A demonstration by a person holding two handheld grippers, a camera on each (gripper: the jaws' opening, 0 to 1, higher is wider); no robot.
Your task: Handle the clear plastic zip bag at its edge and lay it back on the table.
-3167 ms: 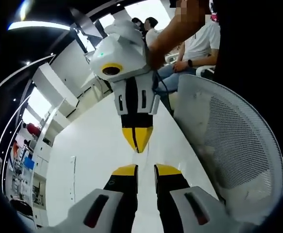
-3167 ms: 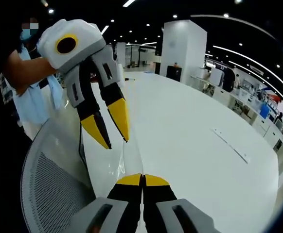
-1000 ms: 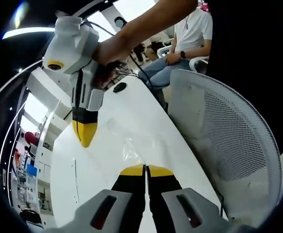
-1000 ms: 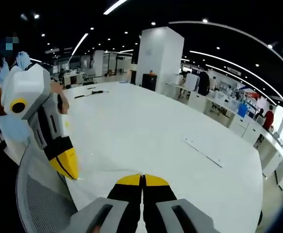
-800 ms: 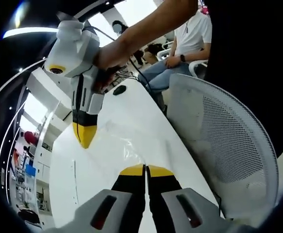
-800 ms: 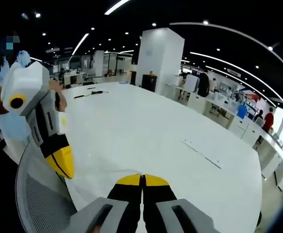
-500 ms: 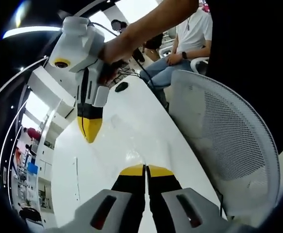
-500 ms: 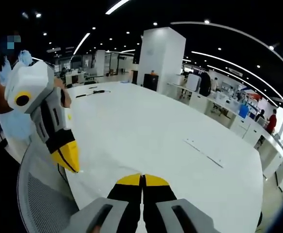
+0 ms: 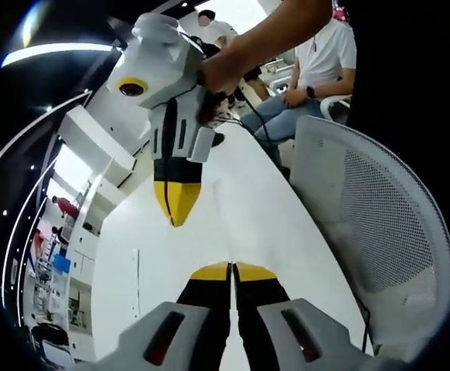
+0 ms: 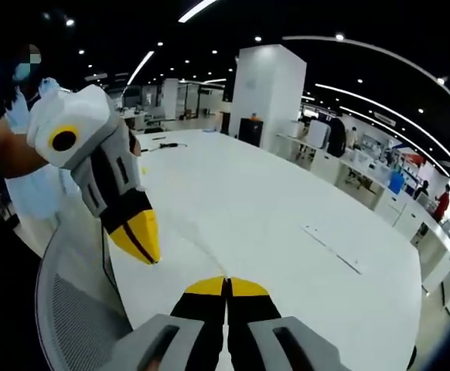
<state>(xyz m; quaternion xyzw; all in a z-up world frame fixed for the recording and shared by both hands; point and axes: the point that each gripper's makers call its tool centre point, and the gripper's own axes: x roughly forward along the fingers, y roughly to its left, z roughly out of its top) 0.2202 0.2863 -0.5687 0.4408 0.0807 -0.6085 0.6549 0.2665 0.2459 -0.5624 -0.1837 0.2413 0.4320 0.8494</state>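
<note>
The clear plastic zip bag (image 10: 192,249) shows only as a faint see-through sheet with one taut edge. It is stretched over the white table (image 10: 271,201) between the two grippers. My right gripper (image 10: 226,284) is shut, with that edge running into its yellow tips. My left gripper (image 10: 149,246) comes in from the left with its jaws closed at the edge's other end. In the left gripper view my left gripper (image 9: 230,270) is shut low down, and my right gripper (image 9: 175,210) hangs point-down above it, held by a hand. The bag itself is hard to make out there.
A white mesh chair (image 9: 380,224) stands against the table's near edge, also seen as a chair back (image 10: 74,321). A seated person (image 9: 318,62) is beyond the table end. A thin slot strip (image 10: 332,249) lies on the table, and a small dark object (image 10: 167,145) lies far off.
Both cameras have shifted. The two grippers have drawn closer together since a second ago and stay shut. The crinkled bag seen between them earlier now looks flatter and fainter.
</note>
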